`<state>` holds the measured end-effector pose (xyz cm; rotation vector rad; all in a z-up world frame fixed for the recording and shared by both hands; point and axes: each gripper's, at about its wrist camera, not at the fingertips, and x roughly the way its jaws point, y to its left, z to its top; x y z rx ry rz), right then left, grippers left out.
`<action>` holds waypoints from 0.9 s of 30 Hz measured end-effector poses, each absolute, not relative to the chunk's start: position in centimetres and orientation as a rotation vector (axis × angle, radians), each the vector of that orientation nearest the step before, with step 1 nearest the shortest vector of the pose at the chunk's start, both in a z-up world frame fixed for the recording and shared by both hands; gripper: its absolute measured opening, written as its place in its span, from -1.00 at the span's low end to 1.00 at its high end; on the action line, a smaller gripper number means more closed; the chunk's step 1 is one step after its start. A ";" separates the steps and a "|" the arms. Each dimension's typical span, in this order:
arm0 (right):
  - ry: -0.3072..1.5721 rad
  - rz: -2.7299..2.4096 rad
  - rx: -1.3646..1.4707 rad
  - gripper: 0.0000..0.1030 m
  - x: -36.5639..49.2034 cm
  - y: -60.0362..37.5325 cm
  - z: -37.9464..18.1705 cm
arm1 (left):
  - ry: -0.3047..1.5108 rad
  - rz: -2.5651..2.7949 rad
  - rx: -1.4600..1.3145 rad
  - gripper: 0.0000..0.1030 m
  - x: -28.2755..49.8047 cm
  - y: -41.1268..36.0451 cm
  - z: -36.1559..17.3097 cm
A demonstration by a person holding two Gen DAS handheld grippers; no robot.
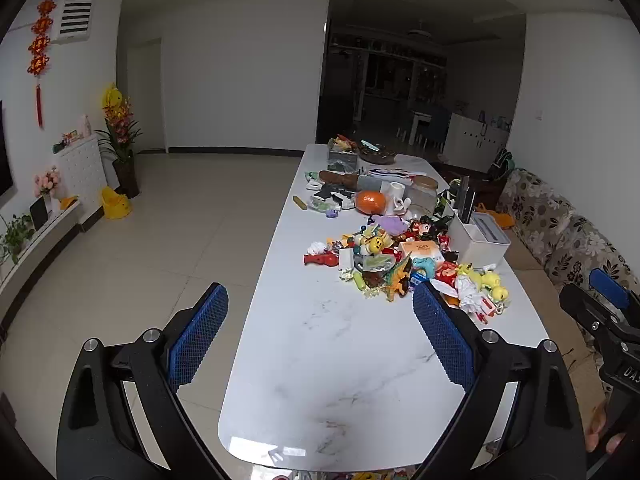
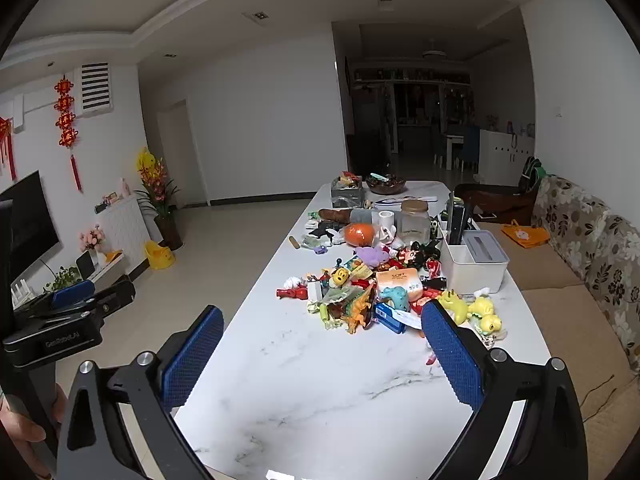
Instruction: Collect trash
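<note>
Trash pile [image 1: 404, 260]: wrappers, crumpled paper and small toys heaped mid-bench, toward the right edge.
Orange packet [image 1: 423, 251]: lying in the heap, just left of the white box.
White box [image 1: 478, 240]: upright at the bench's right edge, touching the heap.
Glass jar [image 2: 415, 217]: farther back, beyond the heap.
Bench [image 1: 340, 380]: white marble, near half bare.
Left gripper [image 1: 320, 334]: spread wide, holding nothing, above the near bench.
Right gripper [image 2: 322, 354]: spread wide, holding nothing, near the heap.
Sofa [image 2: 580, 240]: floral, right of the bench.
</note>
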<state>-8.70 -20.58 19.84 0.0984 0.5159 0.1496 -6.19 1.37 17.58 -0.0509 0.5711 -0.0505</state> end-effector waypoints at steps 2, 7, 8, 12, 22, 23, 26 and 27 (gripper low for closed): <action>0.520 0.146 0.096 0.89 -8.5 -20.7 19.8 | 0.573 -0.056 -0.056 0.78 -6.0 1.3 17.6; 0.528 0.147 0.101 0.89 -8.3 -21.1 19.8 | 0.576 -0.053 -0.057 0.78 -5.9 1.1 17.6; 0.528 0.148 0.101 0.89 -8.2 -21.1 19.8 | 0.577 -0.052 -0.056 0.78 -5.9 1.1 17.6; 0.533 0.148 0.101 0.89 -8.1 -21.3 19.7 | 0.576 -0.044 -0.051 0.78 -6.0 0.8 17.6; 0.537 0.148 0.100 0.90 -8.0 -21.5 19.6 | 0.581 -0.046 -0.042 0.78 -6.0 0.3 17.7; 0.536 0.148 0.101 0.89 -8.0 -21.4 19.6 | 0.582 -0.047 -0.040 0.78 -6.0 0.3 17.7; 0.535 0.149 0.101 0.90 -8.0 -21.4 19.5 | 0.584 -0.046 -0.035 0.78 -5.9 0.2 17.7; 0.536 0.149 0.100 0.89 -7.9 -21.5 19.5 | 0.585 -0.048 -0.035 0.77 -5.7 0.3 17.7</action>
